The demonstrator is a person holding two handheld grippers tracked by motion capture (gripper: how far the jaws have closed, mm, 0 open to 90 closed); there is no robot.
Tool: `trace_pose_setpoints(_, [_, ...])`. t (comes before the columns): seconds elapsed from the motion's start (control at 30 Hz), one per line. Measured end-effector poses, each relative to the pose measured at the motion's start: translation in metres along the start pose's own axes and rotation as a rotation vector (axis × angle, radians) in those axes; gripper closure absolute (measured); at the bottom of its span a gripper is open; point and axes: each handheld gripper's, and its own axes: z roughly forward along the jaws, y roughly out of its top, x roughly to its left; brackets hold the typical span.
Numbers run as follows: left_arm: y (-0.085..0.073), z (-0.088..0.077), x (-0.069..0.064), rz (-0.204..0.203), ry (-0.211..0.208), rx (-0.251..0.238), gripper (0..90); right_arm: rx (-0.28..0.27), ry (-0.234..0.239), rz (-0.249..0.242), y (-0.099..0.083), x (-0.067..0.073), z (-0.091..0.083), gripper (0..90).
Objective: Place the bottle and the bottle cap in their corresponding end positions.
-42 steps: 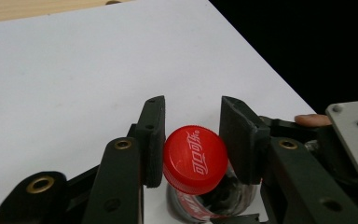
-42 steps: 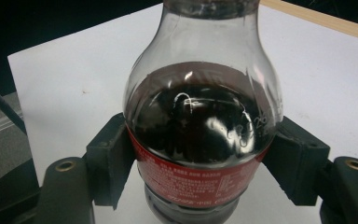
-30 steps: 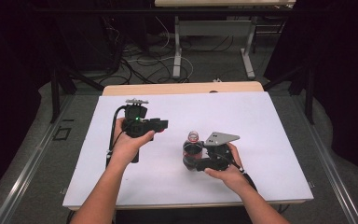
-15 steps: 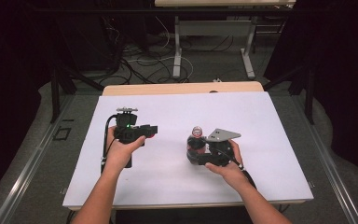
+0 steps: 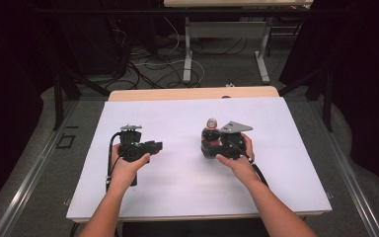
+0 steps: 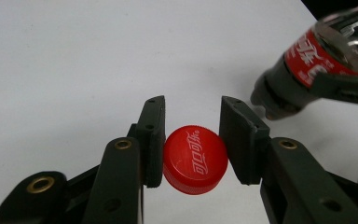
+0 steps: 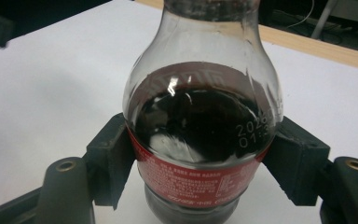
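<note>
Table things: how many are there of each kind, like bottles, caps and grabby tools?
Bottles: 1, the cola bottle with dark drink inside.
Caps: 1, the red cap, off the bottle.
Grabby tools: 2, the left gripper shut on the red cap and the right gripper shut on the cola bottle.
Total: 4 things on the white table.

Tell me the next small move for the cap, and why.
Probably lower the red cap onto the white table and release: the left hand-held gripper grips it off the bottle, which the right hand-held gripper holds upright.
</note>
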Motion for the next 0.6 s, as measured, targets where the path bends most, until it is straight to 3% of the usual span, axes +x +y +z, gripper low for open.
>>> trace_pose_setpoints(0.3, [-0.005, -0.003, 0.01, -0.027, 0.003, 0.006, 62.1, -0.01, -0.04, 0.002, 0.015, -0.005, 0.035, 29.8])
trace_pose_setpoints(0.6, [-0.007, -0.001, 0.011, -0.034, 0.007, -0.012, 62.1, -0.022, -0.041, -0.02, 0.018, -0.002, 0.059, 29.7])
